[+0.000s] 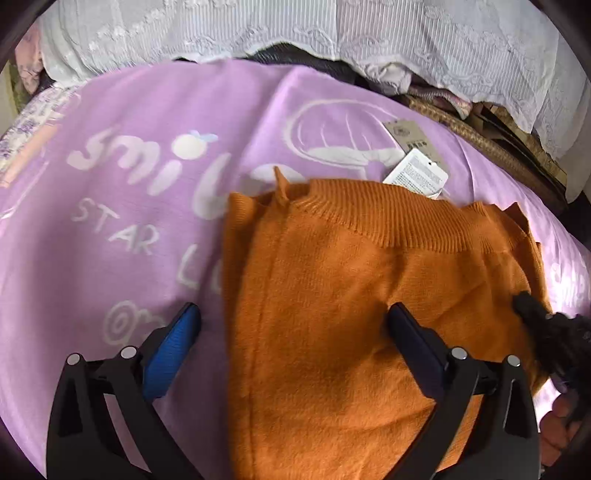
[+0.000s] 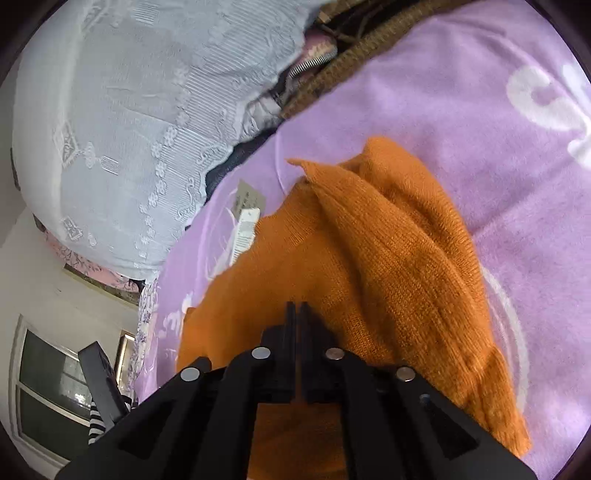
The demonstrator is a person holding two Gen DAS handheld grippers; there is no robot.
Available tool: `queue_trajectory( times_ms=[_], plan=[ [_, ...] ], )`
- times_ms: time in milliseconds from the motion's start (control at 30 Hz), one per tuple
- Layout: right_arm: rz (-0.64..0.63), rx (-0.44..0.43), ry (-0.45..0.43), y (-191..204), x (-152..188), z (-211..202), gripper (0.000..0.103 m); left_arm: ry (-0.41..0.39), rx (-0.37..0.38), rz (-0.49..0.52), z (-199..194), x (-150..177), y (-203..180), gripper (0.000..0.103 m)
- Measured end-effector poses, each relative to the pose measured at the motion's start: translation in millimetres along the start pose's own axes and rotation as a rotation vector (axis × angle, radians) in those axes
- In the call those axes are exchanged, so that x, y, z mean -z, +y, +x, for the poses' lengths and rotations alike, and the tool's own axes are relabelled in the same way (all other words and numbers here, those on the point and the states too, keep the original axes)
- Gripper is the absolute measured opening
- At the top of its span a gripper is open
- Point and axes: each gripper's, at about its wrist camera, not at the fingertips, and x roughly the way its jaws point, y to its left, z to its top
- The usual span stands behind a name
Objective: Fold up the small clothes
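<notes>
— Orange knit, folded: sweater (image 1: 369,295) lying on the lilac blanket (image 1: 129,240), ribbed collar toward the lace cover (image 1: 258,29). Landmark?

— Taking the sweater. Just beyond its collar, two paper tags (image 1: 415,173) flat on the blanket. Farther off past those, a woven basket rim (image 1: 461,122), half under the lace.

— Left gripper (image 1: 291,325)?

— Spread wide, gripping nothing. One blue-padded finger (image 1: 173,354) over bare blanket beside the sweater's left edge, the other over the knit itself. Touching or hovering, cannot tell.

— Right gripper (image 2: 295,314)?

— Jaws pressed together, tips at the sweater's near right edge. Seen from the left wrist, low at the sweater's right side, blurred. Cloth pinched between them or not, cannot tell.

— Sweater from the right wrist view?

— Rumpled there, ridged folds (image 2: 406,240) standing up along its right side.
</notes>
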Motion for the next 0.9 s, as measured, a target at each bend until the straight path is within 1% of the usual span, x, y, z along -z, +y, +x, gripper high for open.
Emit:
queue_trajectory(
  times_ms=[100, 133, 167, 200, 233, 300, 333, 400, 433, 467, 500, 633, 733, 867, 900],
  plan=[
    [-0.068, 0.011, -0.028, 13.0, 7.1, -12.0, 0.009, -0.081, 0.030, 0.025, -25.1, 7.4, -1.5, 0.097],
    [-0.084, 0.015, -0.036, 15.9, 9.5, -15.2, 0.017, -0.102, 0.046, 0.043, -33.0, 10.6, -4.4, 0.097],
    [-0.095, 0.028, -0.040, 17.6, 11.4, -15.9, 0.035, -0.108, 0.051, 0.054, -34.9, 12.4, -6.3, 0.097],
    [-0.102, 0.047, -0.038, 17.7, 13.7, -14.0, 0.040, -0.104, 0.045, 0.076, -33.7, 14.8, -11.0, 0.097],
    [-0.111, 0.068, -0.027, 16.8, 16.5, -9.4, 0.041, -0.081, 0.023, 0.099, -26.0, 15.4, -15.4, 0.098],
    [-0.153, 0.096, -0.031, 17.9, 19.9, -4.2, 0.040, 0.011, -0.033, 0.143, -0.9, 18.4, -22.5, 0.099],
    [-0.200, 0.124, -0.039, 23.4, 22.8, -3.7, 0.040, 0.019, -0.024, 0.135, 2.5, 18.8, -22.8, 0.099],
    [-0.263, 0.162, -0.051, 30.6, 27.7, -2.1, 0.044, 0.022, 0.005, 0.109, 0.1, 17.2, -16.0, 0.099],
    [-0.293, 0.174, -0.057, 34.2, 30.8, -1.3, 0.048, 0.028, 0.015, 0.101, 1.4, 17.3, -14.0, 0.099],
    [-0.309, 0.175, -0.059, 36.0, 32.2, -1.8, 0.052, 0.029, 0.022, 0.097, 2.1, 16.7, -13.0, 0.099],
    [-0.316, 0.173, -0.061, 36.9, 32.5, -2.1, 0.053, 0.027, 0.022, 0.097, 1.0, 17.4, -12.7, 0.099],
    [-0.280, 0.133, -0.075, 29.5, 32.8, -9.6, 0.053, 0.014, 0.014, 0.101, -0.8, 19.1, -12.5, 0.099],
    [-0.267, 0.134, -0.085, 26.4, 38.6, -18.6, 0.053, 0.001, 0.015, 0.084, -11.2, 26.1, -6.8, 0.099],
    [-0.259, 0.139, -0.089, 22.7, 52.4, -32.5, 0.065, -0.019, -0.009, 0.066, -24.2, 36.4, 1.4, 0.099],
    [-0.256, 0.141, -0.088, 21.6, 54.3, -34.4, 0.065, -0.020, -0.016, 0.064, -26.3, 38.7, 2.9, 0.099]
  ],
)
